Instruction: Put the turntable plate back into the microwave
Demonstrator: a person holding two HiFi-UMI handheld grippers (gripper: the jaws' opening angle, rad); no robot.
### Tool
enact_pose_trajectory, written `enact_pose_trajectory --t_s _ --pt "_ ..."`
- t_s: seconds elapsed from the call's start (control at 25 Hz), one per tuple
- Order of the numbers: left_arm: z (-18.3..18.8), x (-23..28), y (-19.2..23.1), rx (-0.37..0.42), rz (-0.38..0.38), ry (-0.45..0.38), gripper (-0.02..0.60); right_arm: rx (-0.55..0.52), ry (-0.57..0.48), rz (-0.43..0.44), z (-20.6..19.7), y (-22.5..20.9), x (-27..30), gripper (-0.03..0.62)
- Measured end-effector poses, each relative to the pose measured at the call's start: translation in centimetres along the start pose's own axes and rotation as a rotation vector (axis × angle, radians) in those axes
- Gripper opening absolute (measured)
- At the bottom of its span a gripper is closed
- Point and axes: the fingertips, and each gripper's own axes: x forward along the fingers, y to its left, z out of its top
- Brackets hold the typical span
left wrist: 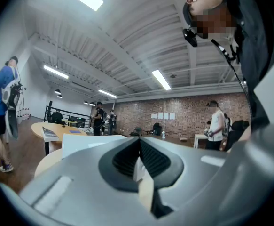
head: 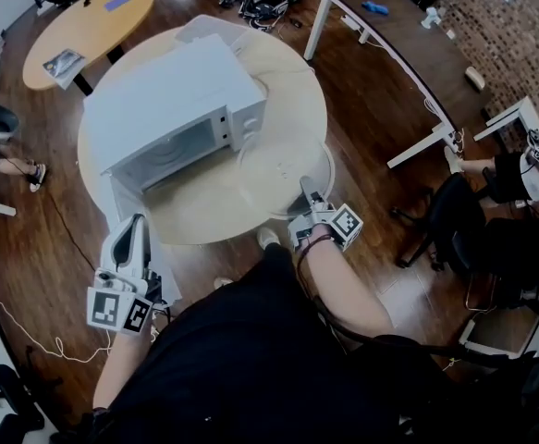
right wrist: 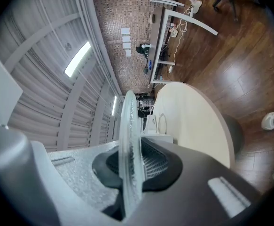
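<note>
Two grippers are noted in the head view, one in each of the person's hands.

Right gripper (head: 306, 192): jaws are clamped on the near rim of the glass turntable plate (head: 280, 169). In the right gripper view the plate (right wrist: 129, 126) is seen edge-on, pinched between the two dark pads of that gripper (right wrist: 132, 159).

Plate position: level, over the right part of the round beige table (head: 209, 220), just beside the front right corner of the white microwave (head: 177, 91) and outside its cavity. Whether the plate rests on the tabletop or is held just above it cannot be told.

Microwave: set on the table, its cavity (head: 172, 151) exposed and facing the person. The door (head: 144, 276) is swung out to the left, past the table's edge.

Left gripper (head: 138, 222): held off the table's left edge, over the open door and well apart from the plate. In the left gripper view its jaws (left wrist: 139, 142) are seen closed together with nothing gripped; the microwave's white body (left wrist: 87, 142) is visible past them.

Surroundings: wooden floor (head: 380, 109), a second round table (head: 89, 26) behind, a long desk (head: 408, 35) at the right, and other people standing in the room.
</note>
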Motion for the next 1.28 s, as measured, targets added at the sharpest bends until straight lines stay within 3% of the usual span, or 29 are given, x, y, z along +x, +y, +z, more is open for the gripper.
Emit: enact_pose_trajectory --t_s 0.96,1.28 --pt "0.2 -1.2 -0.1 -0.027 -0.007 -0.028 0.002 0.017 0.109 0.009 -5.3 1.0 0.0 0.027" --pt "-0.3 -0.7 -0.8 -0.02 -0.041 -0.02 0.002 -0.006 0.137 0.008 -6.0 0.9 0.2 0.028"
